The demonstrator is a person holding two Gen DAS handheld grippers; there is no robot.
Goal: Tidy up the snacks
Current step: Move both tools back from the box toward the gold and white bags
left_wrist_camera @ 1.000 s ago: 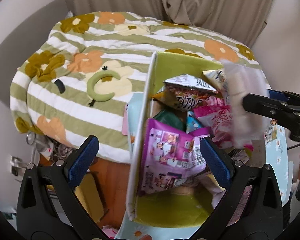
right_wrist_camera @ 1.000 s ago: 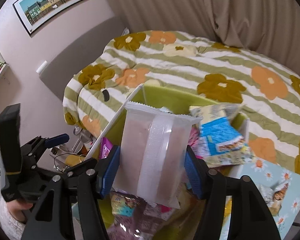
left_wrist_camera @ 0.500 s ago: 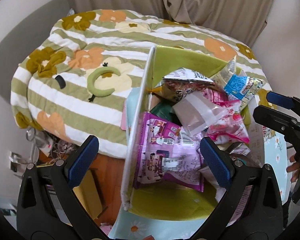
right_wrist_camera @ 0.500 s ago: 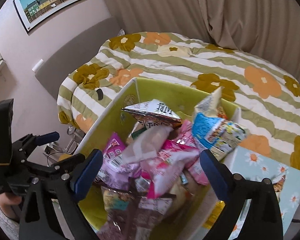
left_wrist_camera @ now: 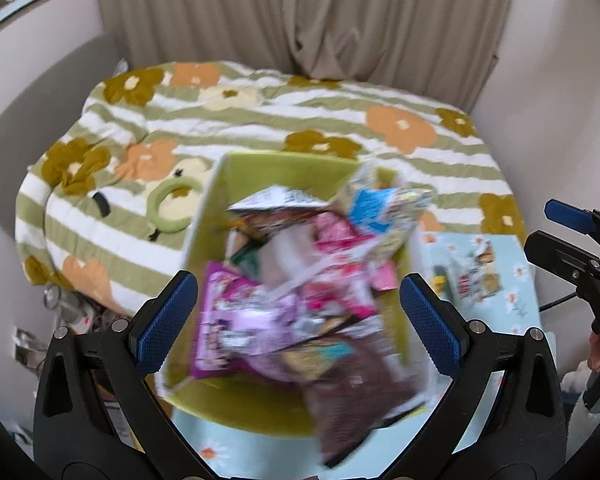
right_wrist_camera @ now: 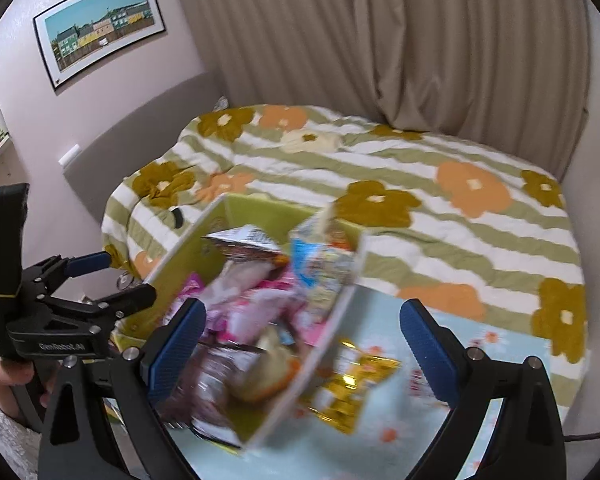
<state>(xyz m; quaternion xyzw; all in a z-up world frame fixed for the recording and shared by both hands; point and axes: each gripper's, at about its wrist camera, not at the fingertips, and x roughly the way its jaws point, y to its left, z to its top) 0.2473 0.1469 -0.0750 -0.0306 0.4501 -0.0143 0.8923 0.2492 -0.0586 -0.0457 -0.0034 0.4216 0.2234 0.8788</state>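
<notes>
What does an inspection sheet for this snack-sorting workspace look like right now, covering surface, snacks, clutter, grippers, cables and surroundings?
Surface: light blue flower-print tablecloth, beside the bed.
Job's things: green-lined open storage box heaped with packets; purple snack bag at its near left, blue-and-white snack bag at its far right; gold foil packet lying outside on the cloth.
Clutter: small items on the floor by the bed, blurred.
Grippers: left gripper open and empty; right gripper open and empty.
Cables: dark cable near the right gripper.
Surroundings: striped flower-print bedspread, beige curtain, framed house picture.
</notes>
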